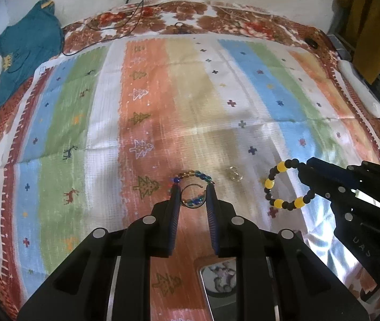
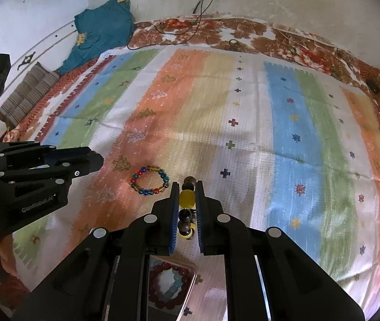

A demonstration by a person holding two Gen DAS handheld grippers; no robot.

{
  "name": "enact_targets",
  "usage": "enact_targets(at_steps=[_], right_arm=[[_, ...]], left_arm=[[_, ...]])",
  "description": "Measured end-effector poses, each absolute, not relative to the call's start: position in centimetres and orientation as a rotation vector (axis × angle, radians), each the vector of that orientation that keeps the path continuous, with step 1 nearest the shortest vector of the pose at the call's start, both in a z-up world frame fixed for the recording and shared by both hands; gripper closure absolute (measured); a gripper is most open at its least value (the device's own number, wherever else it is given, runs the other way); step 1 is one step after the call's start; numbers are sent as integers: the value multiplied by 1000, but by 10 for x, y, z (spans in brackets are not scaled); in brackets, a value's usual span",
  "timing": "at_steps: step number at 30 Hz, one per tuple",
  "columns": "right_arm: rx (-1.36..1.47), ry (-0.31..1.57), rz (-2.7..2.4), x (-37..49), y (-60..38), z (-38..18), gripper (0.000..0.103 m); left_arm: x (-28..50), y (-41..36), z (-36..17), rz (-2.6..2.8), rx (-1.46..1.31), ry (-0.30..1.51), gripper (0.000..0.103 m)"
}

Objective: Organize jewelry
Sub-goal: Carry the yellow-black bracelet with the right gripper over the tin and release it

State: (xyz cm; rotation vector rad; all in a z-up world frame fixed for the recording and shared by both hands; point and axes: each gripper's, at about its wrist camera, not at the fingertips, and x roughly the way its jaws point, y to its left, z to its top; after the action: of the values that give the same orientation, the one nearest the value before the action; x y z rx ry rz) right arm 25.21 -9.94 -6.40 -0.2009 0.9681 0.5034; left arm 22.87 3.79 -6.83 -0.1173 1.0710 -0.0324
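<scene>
My left gripper (image 1: 193, 187) hangs above the striped cloth (image 1: 190, 93), its pads closed on a thin open metal ring (image 1: 183, 200). Below it, a multicoloured bead bracelet (image 2: 150, 180) lies flat on the orange stripe. My right gripper (image 2: 187, 183) is shut on a black-and-yellow bead bracelet (image 2: 187, 198), seen edge-on between its fingers. In the left wrist view that bracelet (image 1: 269, 183) dangles as a full loop from the right gripper (image 1: 306, 167), clear of the cloth. A small clear, gold-tinted piece (image 1: 234, 174) rests on the cloth between the two bracelets.
A shiny metal-rimmed tray (image 2: 194, 272) lies half hidden under my right gripper, with a dark red bead bracelet (image 2: 154, 291) in it. At the far left lie a teal garment (image 1: 29, 42) and a striped cushion (image 2: 27, 96). Cables (image 1: 136, 13) trail along the back.
</scene>
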Motion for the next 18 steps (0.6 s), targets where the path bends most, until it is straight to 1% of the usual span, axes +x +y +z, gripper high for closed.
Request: enact_targets(at_steps=[18], right_arm=[[-167, 886, 548, 205, -110, -30, 90]], left_arm=[[181, 27, -37, -97, -148, 998, 84]])
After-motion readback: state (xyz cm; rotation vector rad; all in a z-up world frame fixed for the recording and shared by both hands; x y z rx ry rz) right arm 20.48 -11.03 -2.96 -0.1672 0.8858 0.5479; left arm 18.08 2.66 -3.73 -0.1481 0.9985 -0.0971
